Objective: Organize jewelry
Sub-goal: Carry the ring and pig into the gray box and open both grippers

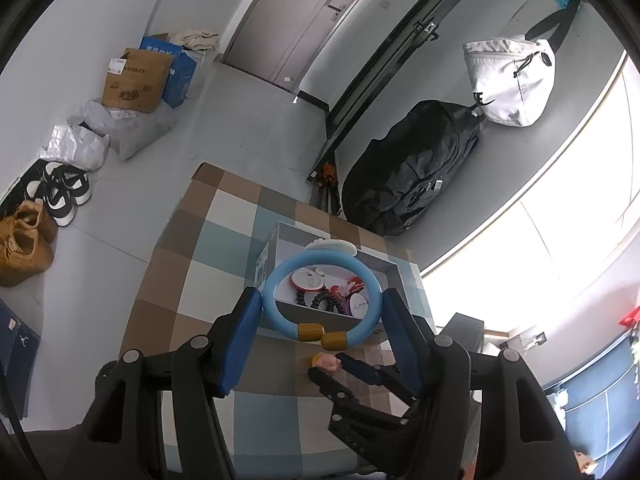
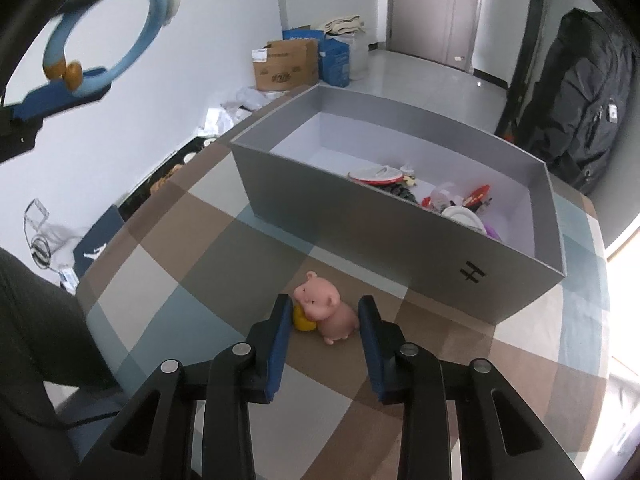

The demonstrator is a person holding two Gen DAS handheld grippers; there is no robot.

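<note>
My left gripper (image 1: pixel 320 300) is shut on a light blue ring bracelet (image 1: pixel 276 312) with gold ends and a white charm, held high above the grey box (image 1: pixel 394 276). It also shows in the right wrist view (image 2: pixel 132 52). The grey box (image 2: pixel 360 236) holds several red, white and black trinkets (image 2: pixel 444 196). My right gripper (image 2: pixel 324 312) is open, its fingers either side of a pink pig figure (image 2: pixel 328 312) with a yellow piece, lying on the checked tablecloth (image 2: pixel 180 264). The left finger touches the yellow piece. The pig also shows below my left gripper (image 1: pixel 326 362).
The checked table (image 1: pixel 208 264) ends near the box. On the floor are cardboard boxes (image 1: pixel 136 80), plastic bags, shoes (image 1: pixel 64 192) and a black backpack (image 1: pixel 412 164). A white bag (image 1: pixel 512 80) hangs on the wall.
</note>
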